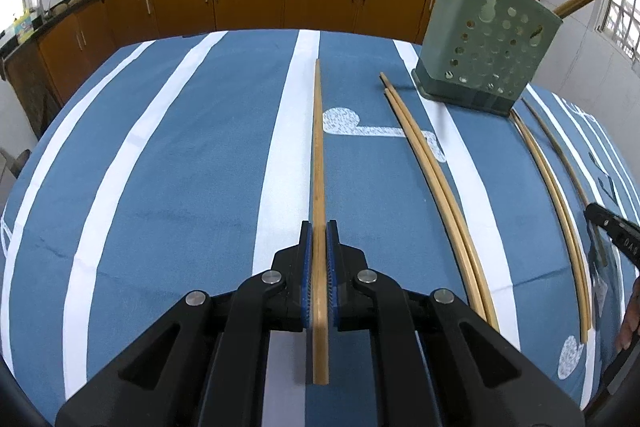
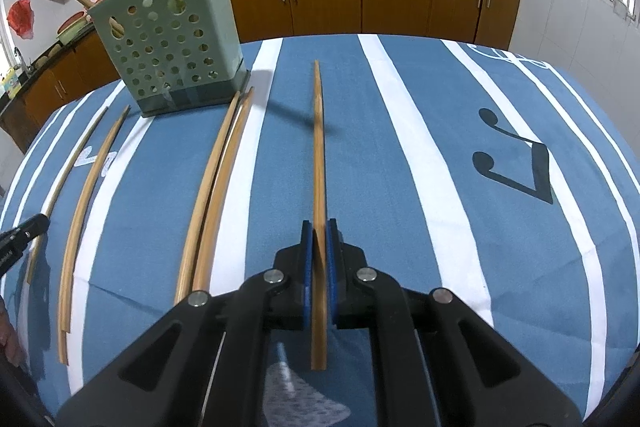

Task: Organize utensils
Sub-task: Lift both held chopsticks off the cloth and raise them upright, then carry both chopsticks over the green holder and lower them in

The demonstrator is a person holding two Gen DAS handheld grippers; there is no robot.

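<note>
Left claw (image 1: 319,239): I see it clamped on one chopstick (image 1: 318,163), which runs forward between the blue pads.
Right claw (image 2: 319,239): clamped on its own chopstick (image 2: 318,155), tip pointing away over the cloth.
Holder (image 1: 486,39): green, perforated, upright on the bench (image 1: 160,167) at the far edge; several chopsticks stand in it, leaning.
Loose chopsticks: one pair (image 1: 432,179) lies on the striped cloth between my two claws; another pair (image 1: 556,195) lies beside it, one end near the holder base.
</note>
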